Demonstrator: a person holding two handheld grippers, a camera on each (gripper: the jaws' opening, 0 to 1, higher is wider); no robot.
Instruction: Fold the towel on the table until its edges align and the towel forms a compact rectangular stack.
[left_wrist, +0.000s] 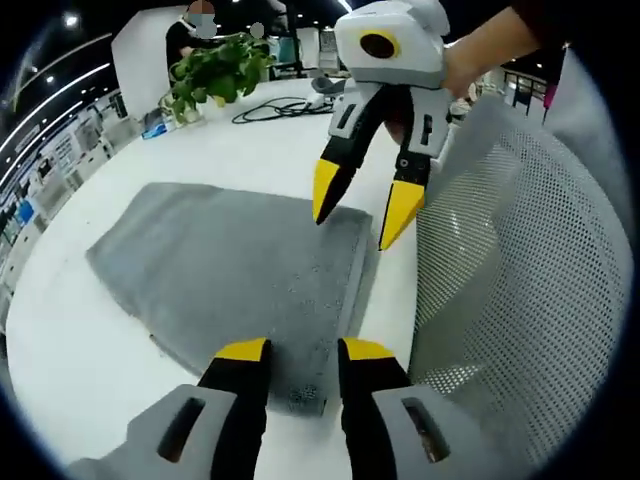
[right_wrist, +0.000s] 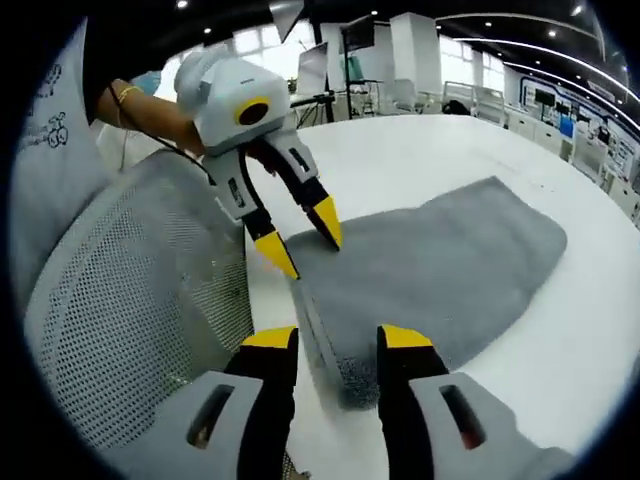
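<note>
Towel (left_wrist: 240, 265): flat on worktop (left_wrist: 70, 340), near edge between both sets of jaws. Left gripper (left_wrist: 304, 349), right gripper (right_wrist: 338, 338): jaws wide, straddling corners, likely poised to pinch for a fold.

White table (left_wrist: 60, 330), grey towel (left_wrist: 240, 265), plant (left_wrist: 215, 70), probably cables (left_wrist: 280, 108)

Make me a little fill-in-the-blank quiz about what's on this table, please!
The towel lying on the white table is coloured ____.
Both tools, left and right, have tips coloured ____.
Behind the towel stands a green ____ in the left gripper view.
Beside the table stands a white mesh ____.

Missing words: grey; yellow; plant; chair
</note>
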